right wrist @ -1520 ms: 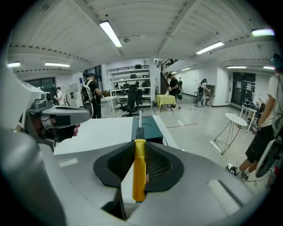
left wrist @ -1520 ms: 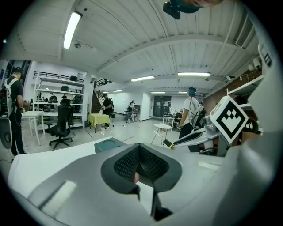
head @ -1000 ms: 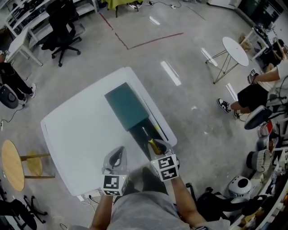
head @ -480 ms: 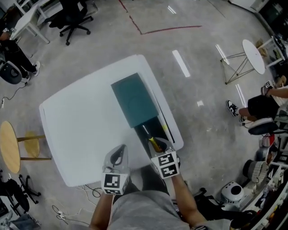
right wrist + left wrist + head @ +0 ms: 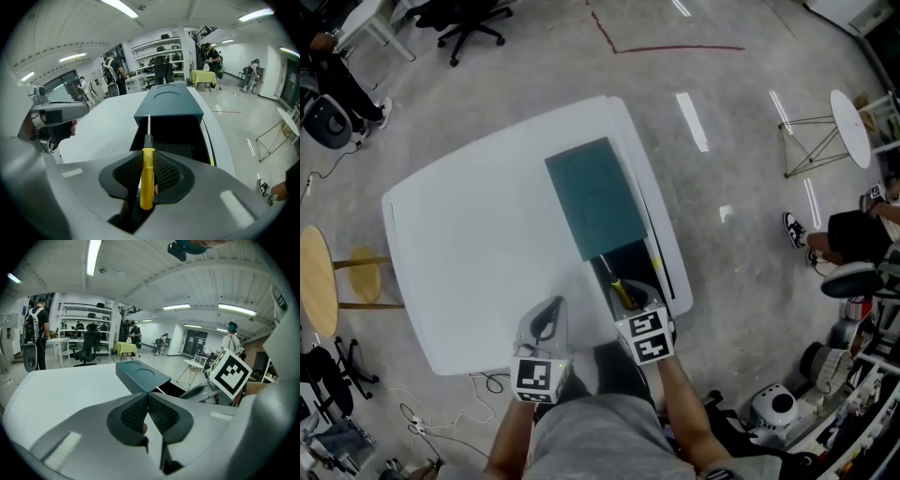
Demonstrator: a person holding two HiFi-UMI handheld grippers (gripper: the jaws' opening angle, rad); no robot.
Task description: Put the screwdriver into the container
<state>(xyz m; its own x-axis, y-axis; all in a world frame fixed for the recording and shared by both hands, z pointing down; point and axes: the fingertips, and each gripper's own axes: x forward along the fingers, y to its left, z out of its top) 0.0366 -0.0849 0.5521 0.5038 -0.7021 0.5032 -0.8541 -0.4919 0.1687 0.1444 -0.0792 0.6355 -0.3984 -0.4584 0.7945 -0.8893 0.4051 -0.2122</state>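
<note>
Since the right gripper point(image 5: 148, 161) clamps the screwdriver point(image 5: 147, 180) handle, shaft pointing ahead at the open container point(image 5: 169, 107), it looks lined up for dropping; left gripper point(image 5: 148, 404) sits pinched closed, empty.

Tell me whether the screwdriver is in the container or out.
Out: the screwdriver has its yellow handle clamped in the right gripper jaws, its shaft pointing at the open end of the container.

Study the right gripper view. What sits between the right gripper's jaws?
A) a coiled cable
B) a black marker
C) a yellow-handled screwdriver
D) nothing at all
C: the right gripper is clamped on the yellow handle of the screwdriver, whose shaft points toward the dark green container.
</note>
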